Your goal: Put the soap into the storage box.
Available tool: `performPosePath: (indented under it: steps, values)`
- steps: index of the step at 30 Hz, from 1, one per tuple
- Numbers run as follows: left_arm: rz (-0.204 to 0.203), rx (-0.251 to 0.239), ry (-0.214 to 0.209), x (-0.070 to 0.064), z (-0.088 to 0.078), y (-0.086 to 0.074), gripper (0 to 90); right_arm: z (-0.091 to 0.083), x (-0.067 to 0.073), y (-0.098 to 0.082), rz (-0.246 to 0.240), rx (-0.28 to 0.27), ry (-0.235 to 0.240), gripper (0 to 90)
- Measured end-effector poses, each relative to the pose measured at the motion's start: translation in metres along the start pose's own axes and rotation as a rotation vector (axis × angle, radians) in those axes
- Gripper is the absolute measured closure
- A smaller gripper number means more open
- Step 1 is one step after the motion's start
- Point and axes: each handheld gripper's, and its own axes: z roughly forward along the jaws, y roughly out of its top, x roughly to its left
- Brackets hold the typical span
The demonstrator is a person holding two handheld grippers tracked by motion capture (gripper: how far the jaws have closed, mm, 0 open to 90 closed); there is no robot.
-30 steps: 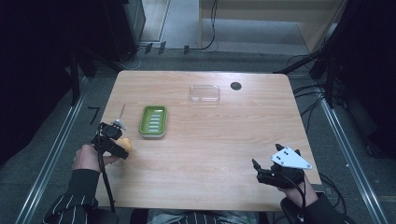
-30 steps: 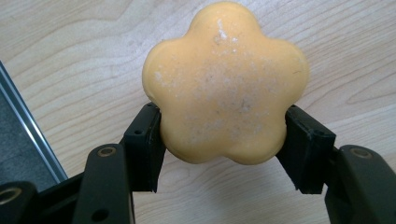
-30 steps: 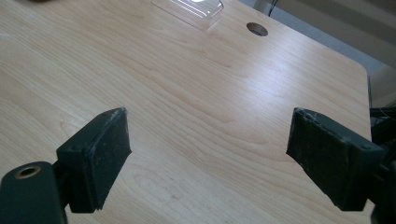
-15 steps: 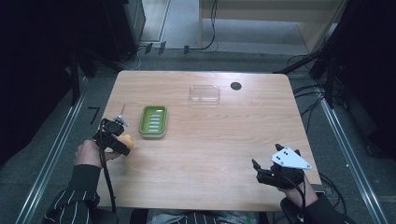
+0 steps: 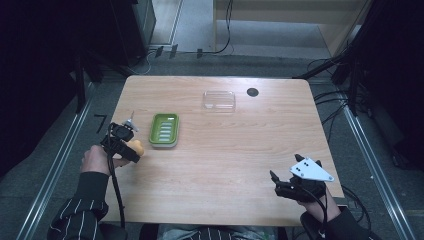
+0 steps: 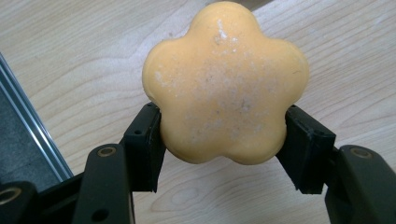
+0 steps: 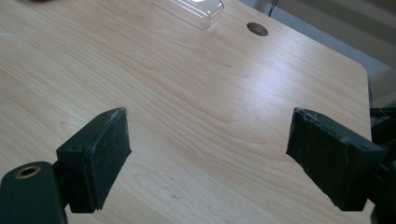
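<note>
High view: my left claw (image 5: 131,148) grips the orange flower-shaped soap (image 5: 137,146) at the surface's (image 5: 240,150) left edge, just beside the green soap dish (image 5: 165,130). Left gripper view: pads pressed on soap (image 6: 225,84). Right gripper view: my right claw (image 7: 208,156) spread, nothing between

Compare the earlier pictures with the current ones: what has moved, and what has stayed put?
The left tool, shut on the orange flower-shaped soap, has shifted slightly up the picture, alongside the green soap dish. The right tool, open, the dish and the clear lid stayed put.
</note>
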Motion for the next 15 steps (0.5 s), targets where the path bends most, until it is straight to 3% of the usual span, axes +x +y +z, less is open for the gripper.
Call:
performPosePath:
  steps: [15]
  values:
    - [0.03, -0.009, 0.005, -0.004, -0.008, 0.015, 39.6, 0.0, 0.0, 0.0, -0.001, 0.003, 0.001, 13.7]
